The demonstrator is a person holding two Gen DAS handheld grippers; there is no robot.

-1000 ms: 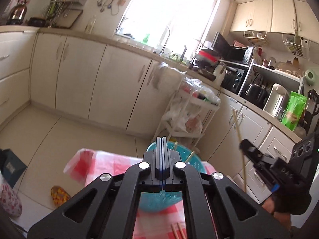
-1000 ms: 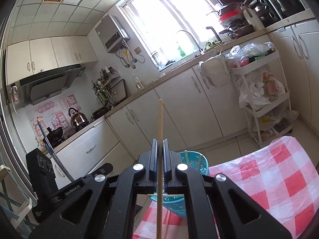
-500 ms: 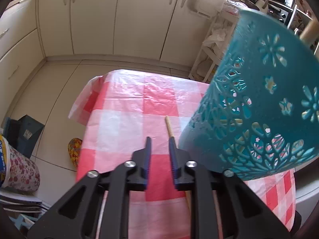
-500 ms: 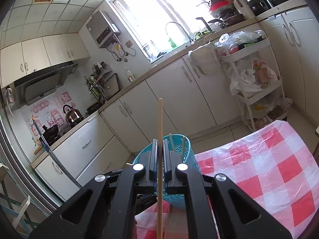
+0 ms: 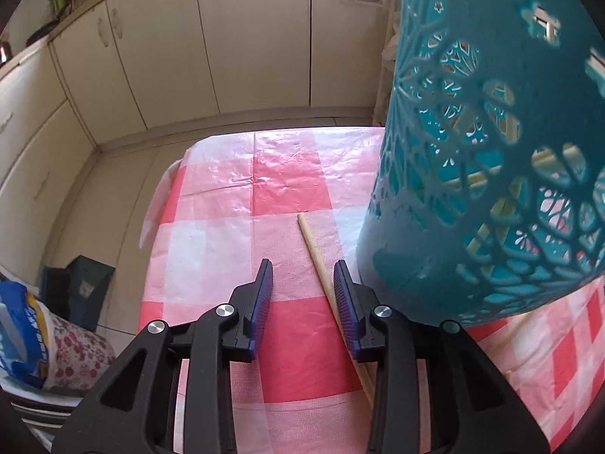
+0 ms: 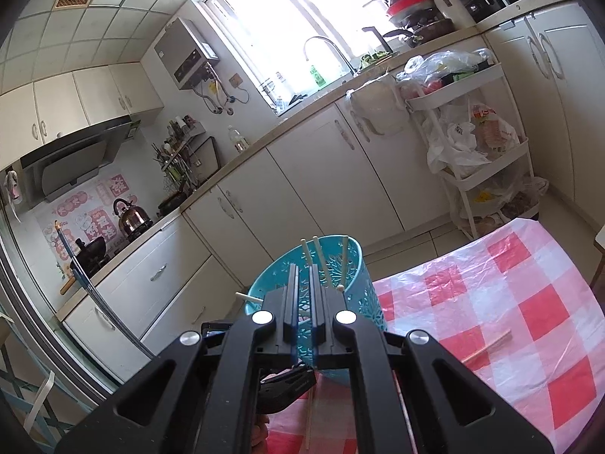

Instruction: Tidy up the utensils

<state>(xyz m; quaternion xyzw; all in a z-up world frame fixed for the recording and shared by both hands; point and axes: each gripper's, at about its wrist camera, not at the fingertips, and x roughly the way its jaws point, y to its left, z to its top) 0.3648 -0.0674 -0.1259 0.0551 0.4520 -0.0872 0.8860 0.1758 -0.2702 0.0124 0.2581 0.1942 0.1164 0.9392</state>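
Left wrist view, left claw (image 5: 302,283) spread over chopstick (image 5: 321,265), beside teal basket (image 5: 472,151)

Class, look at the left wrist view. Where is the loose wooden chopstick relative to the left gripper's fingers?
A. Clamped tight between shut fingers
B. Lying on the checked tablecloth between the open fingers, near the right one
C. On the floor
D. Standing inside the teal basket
B: the chopstick lies flat on the tablecloth, between the spread fingers of the left gripper.
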